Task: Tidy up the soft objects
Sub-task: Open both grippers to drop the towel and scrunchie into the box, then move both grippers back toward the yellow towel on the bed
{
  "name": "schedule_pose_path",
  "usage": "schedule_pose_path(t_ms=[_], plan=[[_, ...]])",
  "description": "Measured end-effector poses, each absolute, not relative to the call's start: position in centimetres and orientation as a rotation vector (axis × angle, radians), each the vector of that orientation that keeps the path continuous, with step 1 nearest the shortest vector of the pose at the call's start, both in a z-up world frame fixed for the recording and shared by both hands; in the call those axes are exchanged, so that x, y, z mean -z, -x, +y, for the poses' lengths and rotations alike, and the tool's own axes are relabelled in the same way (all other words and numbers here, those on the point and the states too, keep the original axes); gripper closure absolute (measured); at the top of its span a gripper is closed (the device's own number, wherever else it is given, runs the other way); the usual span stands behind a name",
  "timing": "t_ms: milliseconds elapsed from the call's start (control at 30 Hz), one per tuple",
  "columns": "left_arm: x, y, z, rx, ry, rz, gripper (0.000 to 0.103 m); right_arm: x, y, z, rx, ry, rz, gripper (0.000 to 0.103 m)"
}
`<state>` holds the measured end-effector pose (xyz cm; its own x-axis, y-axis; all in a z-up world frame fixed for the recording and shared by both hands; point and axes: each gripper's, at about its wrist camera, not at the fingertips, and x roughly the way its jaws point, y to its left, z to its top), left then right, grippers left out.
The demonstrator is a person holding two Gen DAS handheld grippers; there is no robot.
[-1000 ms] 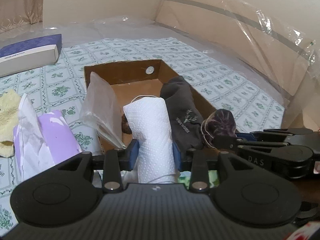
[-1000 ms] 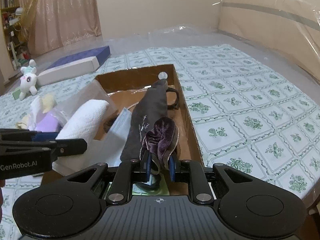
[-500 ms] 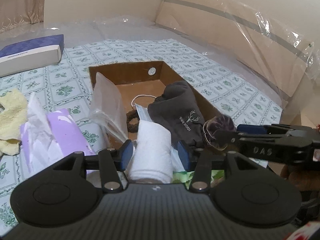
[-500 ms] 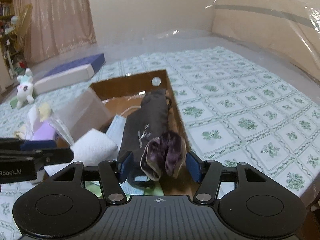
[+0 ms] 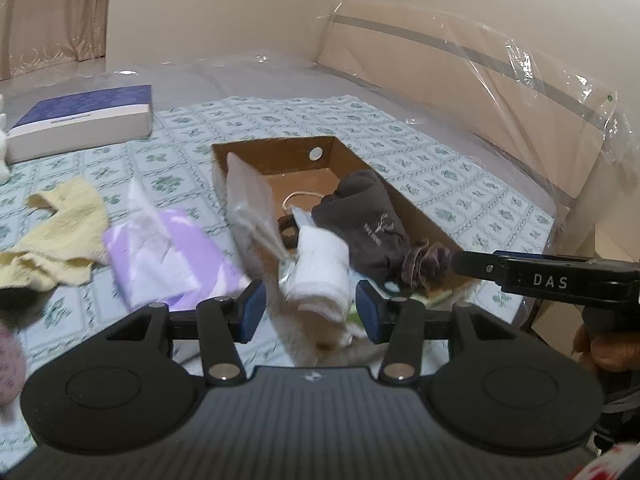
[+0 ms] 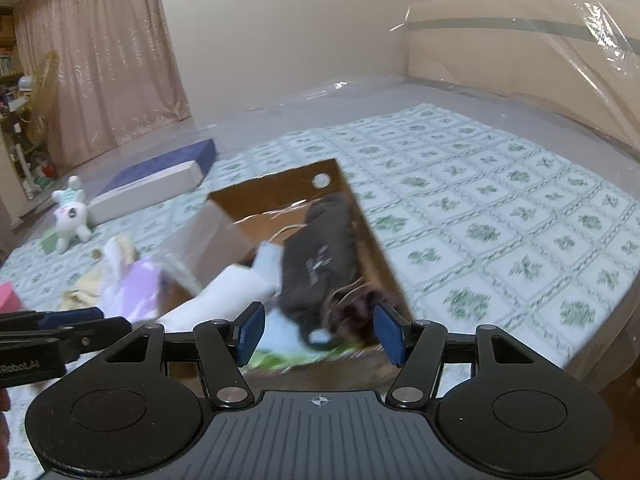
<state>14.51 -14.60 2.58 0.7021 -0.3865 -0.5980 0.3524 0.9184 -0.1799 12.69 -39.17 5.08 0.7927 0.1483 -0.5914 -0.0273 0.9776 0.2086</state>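
bed (image 5: 440, 184): patterned sheet | cardboard box (image 5: 276, 154): holds dark pouch (image 5: 368, 224), white towel roll (image 5: 322, 268), purple scrunchie (image 5: 426, 262) at near end | left gripper (image 5: 310, 312): fingers apart, empty | right gripper (image 6: 318, 334): fingers wide, empty

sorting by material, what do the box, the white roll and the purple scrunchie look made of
Box: brown corrugated cardboard by the look, matte, with raw edges and a punched hole. White roll: looks like soft cloth or thick paper towel; blur leaves it open. Purple scrunchie: gathered fabric with a slight sheen, probably velvet.
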Motion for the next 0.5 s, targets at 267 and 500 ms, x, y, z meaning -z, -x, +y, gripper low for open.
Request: schedule_pose_path(t_ms=[267, 500], plan=[[-2.6, -10.2, -11.0, 0.362, 0.060, 0.699, 0.058, -4.7, -9.6, -34.9, -0.176, -0.236, 0.677, 0.042], [-1.9, -7.5, -7.4, 0.282, 0.084, 0.720, 0.058, -3.6, -8.3, -30.6, -0.263, -0.218, 0.720, 0.042]])
